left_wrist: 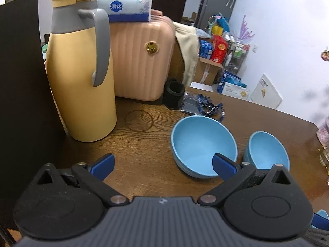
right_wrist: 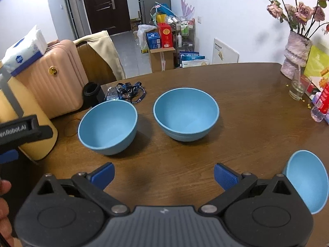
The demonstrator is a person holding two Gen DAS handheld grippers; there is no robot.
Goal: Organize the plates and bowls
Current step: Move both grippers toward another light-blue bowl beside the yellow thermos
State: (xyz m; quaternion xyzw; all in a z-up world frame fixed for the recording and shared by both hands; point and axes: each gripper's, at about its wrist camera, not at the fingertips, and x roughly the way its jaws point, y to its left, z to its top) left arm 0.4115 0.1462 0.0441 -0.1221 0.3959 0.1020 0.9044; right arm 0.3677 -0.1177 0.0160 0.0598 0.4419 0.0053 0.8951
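Observation:
Three blue bowls stand apart on the brown wooden table (right_wrist: 236, 94). In the right wrist view the left bowl (right_wrist: 108, 126) and the middle bowl (right_wrist: 186, 114) sit ahead, and a third bowl (right_wrist: 306, 180) lies at the right, just beside my right gripper (right_wrist: 163, 175), which is open and holds nothing. In the left wrist view my left gripper (left_wrist: 163, 164) is open above the table, its right fingertip in front of the near bowl (left_wrist: 203, 144). A second bowl (left_wrist: 266, 151) sits to the right of that one. No plates show.
A tall yellow thermos (left_wrist: 82, 72) stands at the left, with a pink suitcase (left_wrist: 141, 57) and a tissue pack (left_wrist: 125, 2) behind it. A black cup (left_wrist: 174, 93) and a blue lanyard (left_wrist: 209, 107) lie past the bowls. A flower vase (right_wrist: 296, 55) and a glass (right_wrist: 297, 88) occupy the right edge.

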